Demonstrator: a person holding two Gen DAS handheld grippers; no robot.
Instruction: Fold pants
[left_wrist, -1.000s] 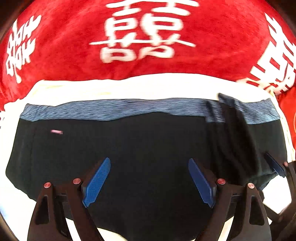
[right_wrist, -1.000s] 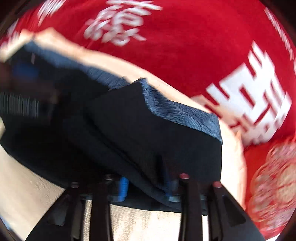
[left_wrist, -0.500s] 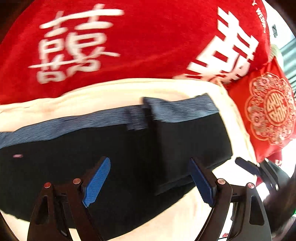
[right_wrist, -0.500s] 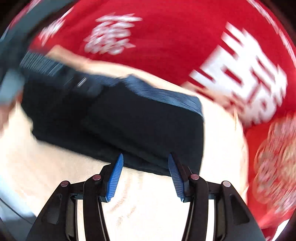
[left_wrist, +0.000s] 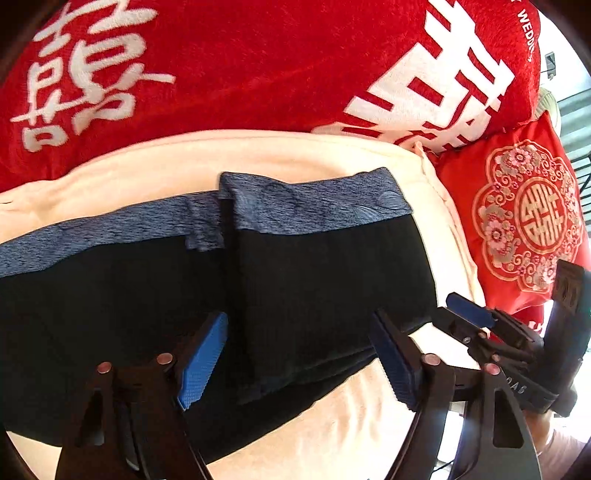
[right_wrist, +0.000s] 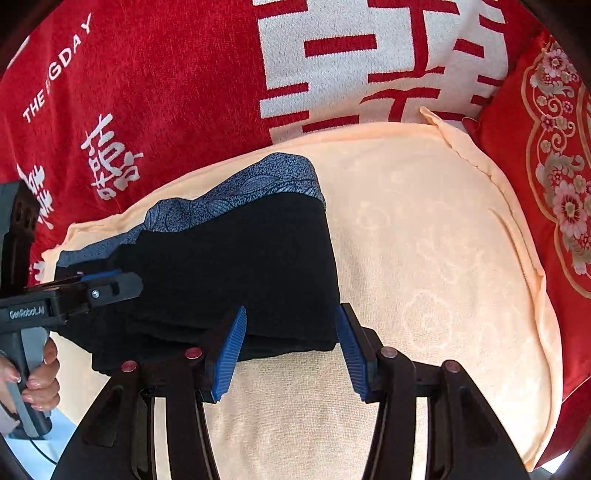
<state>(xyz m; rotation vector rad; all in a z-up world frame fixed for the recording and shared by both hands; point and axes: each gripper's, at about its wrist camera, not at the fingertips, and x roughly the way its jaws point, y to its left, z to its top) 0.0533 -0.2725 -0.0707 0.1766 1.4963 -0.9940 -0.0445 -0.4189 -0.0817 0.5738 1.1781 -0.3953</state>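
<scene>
Left to right: the left tongs (left_wrist: 297, 360) are hovering with their blue pads spread wide over the near edge of the pants (left_wrist: 147, 306), gripping nothing. The pants, black with a blue-grey waistband (left_wrist: 110, 229), are lying flat on a cream towel (left_wrist: 258, 155) that is covering a red blanket (left_wrist: 240, 55) with white characters. The left part of the garment is lying in a single spread layer, running out of the left wrist view. To its right, a folded panel (left_wrist: 325, 280) is resting on top, its waistband end lining up roughly with the band beneath. Further right, the right tongs (right_wrist: 290, 352) are standing with their pads apart at the panel's near right corner, holding no cloth; whether the pads are touching the fabric cannot be told. A red cushion (right_wrist: 535, 192) is lying beyond the towel's right edge.

Progress, as judged: the right end appears to be turned over the middle, so one crosswise fold is looking done. The left portion is awaiting folding over, probably by the left tongs, and the panel's near edge, sitting slightly askew, is likely needing squaring.
</scene>
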